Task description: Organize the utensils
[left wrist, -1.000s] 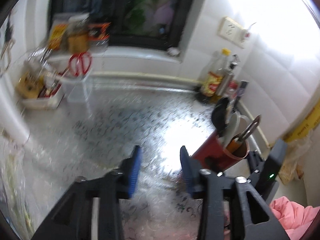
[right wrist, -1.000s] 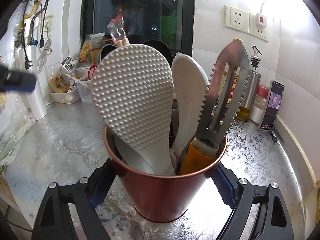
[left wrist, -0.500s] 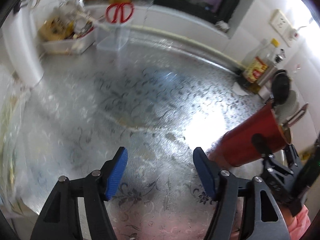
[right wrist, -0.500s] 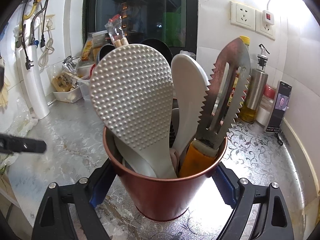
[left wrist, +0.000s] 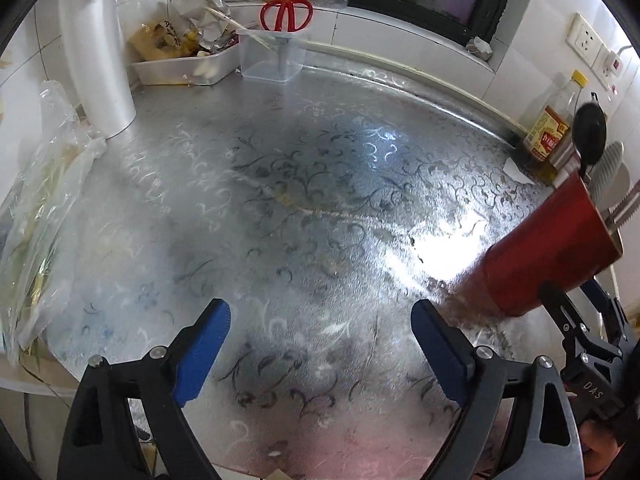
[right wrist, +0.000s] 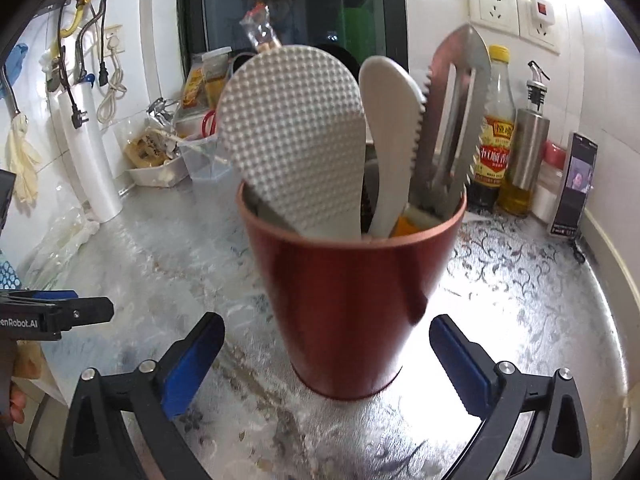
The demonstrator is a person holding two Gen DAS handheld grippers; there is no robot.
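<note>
A red cup (right wrist: 352, 296) stands on the patterned steel counter (right wrist: 520, 300). It holds a dimpled white rice paddle (right wrist: 292, 140), a white spoon (right wrist: 390, 132) and a serrated steel tool (right wrist: 452, 120) with an orange handle. My right gripper (right wrist: 328, 360) is open; its jaws have just been opening, and the blue pads (right wrist: 196, 356) stand clear of the cup on both sides. My left gripper (left wrist: 320, 340) is open over bare counter with nothing between its fingers, its jaws also just opening. In the left wrist view the red cup (left wrist: 548, 256) is at the right edge.
At the back left are a clear box with red scissors (left wrist: 286, 16), a white tray of packets (left wrist: 180, 68) and a white roll (left wrist: 96, 48). A plastic bag (left wrist: 44, 184) lies on the left. An oil bottle (right wrist: 494, 136), a steel dispenser (right wrist: 528, 148) and a phone (right wrist: 574, 184) stand at the back right.
The right gripper's jaws have opened wide and let go of the red cup, which stays standing. The left gripper has opened wider and tipped down toward the counter.
</note>
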